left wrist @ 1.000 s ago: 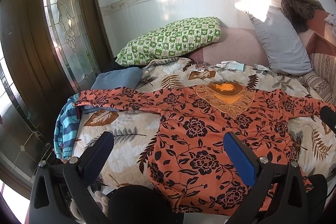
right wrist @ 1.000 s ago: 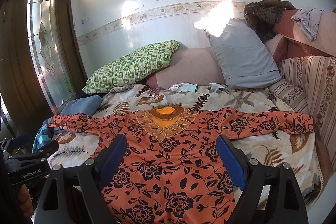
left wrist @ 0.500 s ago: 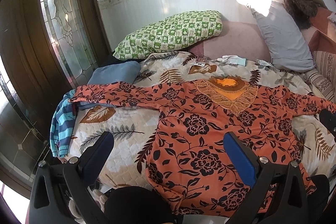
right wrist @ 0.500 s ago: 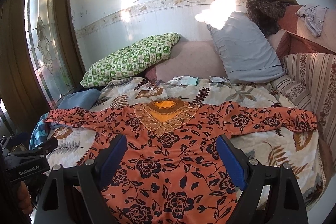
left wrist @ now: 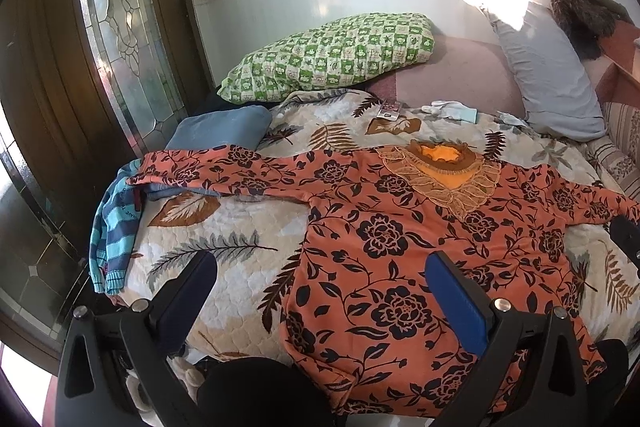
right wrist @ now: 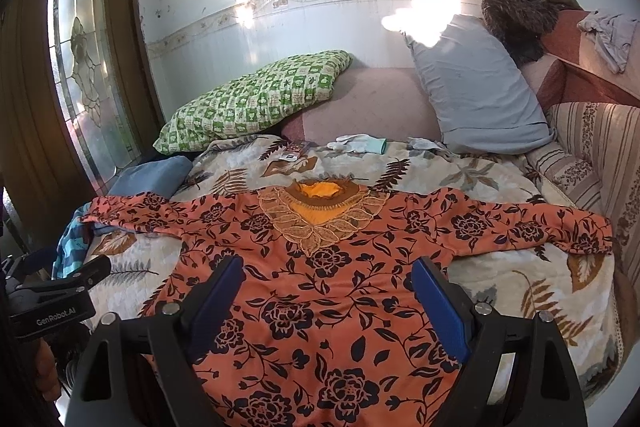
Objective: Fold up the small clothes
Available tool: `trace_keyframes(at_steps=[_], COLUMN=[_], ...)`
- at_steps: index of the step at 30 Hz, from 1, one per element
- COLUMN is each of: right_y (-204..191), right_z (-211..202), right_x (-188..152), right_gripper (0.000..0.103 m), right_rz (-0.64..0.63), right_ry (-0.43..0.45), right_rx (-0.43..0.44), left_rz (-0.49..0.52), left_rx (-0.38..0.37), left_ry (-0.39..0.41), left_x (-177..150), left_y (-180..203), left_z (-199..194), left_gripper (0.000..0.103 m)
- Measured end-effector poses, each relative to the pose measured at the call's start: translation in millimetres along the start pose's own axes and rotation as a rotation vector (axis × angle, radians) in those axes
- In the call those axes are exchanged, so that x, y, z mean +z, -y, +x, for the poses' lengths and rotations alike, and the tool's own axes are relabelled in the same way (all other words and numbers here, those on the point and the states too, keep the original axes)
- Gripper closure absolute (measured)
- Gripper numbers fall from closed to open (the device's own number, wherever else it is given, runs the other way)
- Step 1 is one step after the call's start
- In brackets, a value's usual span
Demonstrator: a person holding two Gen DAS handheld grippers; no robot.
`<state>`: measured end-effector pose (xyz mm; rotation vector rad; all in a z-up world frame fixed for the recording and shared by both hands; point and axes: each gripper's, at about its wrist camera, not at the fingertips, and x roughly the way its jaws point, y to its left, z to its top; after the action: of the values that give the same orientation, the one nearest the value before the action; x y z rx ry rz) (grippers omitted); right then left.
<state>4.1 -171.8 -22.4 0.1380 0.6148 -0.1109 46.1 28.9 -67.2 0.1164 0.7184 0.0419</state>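
I hold the left gripper (left wrist: 320, 279) and right gripper (right wrist: 328, 277) with jaws spread wide, both empty. The orange floral top (right wrist: 320, 291) lies flat on the bed quilt (left wrist: 224, 227) directly ahead of and beneath both grippers, its sleeves extended outward to either side, neckline farthest from me.

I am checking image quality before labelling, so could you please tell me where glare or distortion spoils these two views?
Left wrist view: a blown-out sun patch on the wall above the grey pillow, and fisheye bending of the glass door. Right wrist view: the same white patch washes out that pillow's top corner, with a softer reflection further left on the wall; the orange top stays sharp and evenly lit.
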Motion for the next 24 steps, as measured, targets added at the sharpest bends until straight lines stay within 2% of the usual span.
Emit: trace_keyframes(at_steps=[16, 24], right_y=[-3.2, 11.6], right_z=[-5.8, 2.4], right_x=[0.8, -0.4], right_gripper=[0.014, 0.014], right_rz=[-0.003, 0.015], right_ry=[0.007, -0.009], right_rx=[-0.004, -0.016], left_rz=[0.001, 0.009], left_rx=[0.006, 0.024], left_ry=[0.01, -0.004], left_x=[-0.9, 3.4], left_y=[-2.1, -0.1], left_z=[-8.2, 9.6], left_gripper=[0.0, 0.0])
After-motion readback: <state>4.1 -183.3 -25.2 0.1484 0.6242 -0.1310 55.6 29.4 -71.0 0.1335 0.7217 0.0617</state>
